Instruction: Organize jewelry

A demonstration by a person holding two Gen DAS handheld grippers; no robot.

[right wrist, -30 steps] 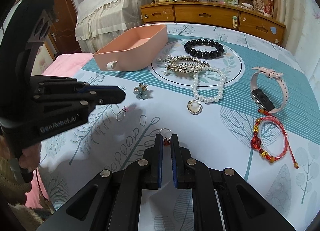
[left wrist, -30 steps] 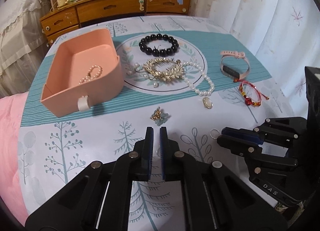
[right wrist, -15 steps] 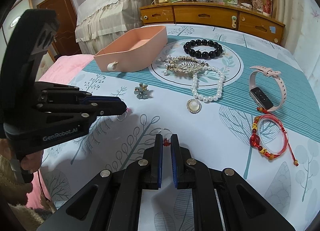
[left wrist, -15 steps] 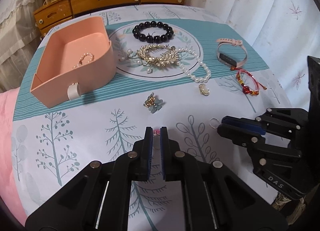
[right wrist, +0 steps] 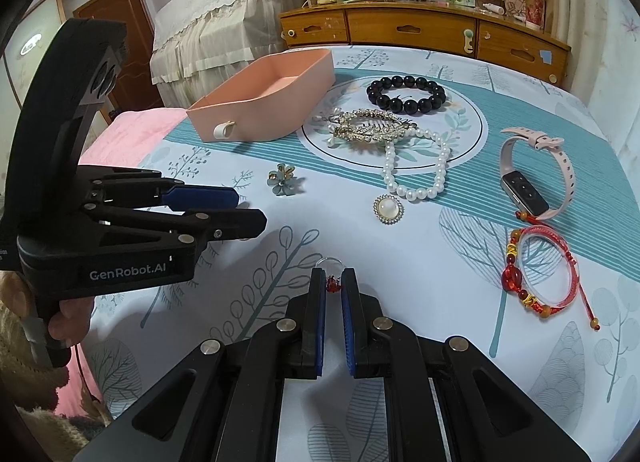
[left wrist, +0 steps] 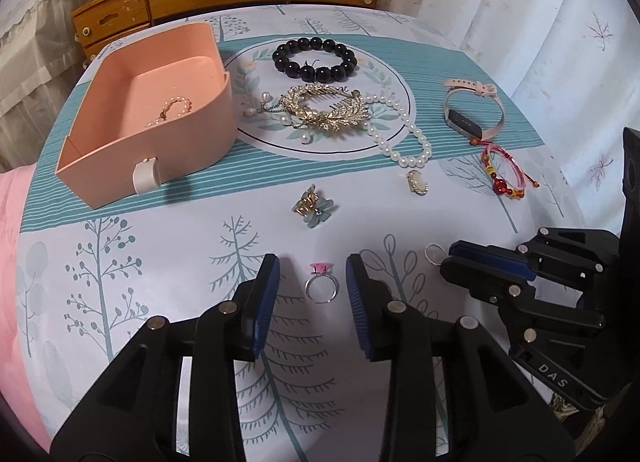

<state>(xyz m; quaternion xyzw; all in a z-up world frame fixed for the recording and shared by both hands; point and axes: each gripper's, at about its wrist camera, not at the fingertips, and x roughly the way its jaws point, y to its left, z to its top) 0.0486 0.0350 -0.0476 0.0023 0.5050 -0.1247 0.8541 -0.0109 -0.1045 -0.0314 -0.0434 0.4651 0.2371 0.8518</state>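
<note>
tree-print cloth covers the worktop (left wrist: 120, 262), and on it the pink-topped ring (left wrist: 321, 284) lies flat between the two blue pads of the left tool (left wrist: 313, 276), whose jaws have just been opening and stand spread, touching it on neither side. its band faces the camera with the pink top at the far side, so closing straight in should catch it; the peach box (left wrist: 188, 142) it probably goes to sits well up and to the left. the right tool (right wrist: 333, 286) is pressed together on a red-topped ring (right wrist: 332, 283), off to the right.
</note>
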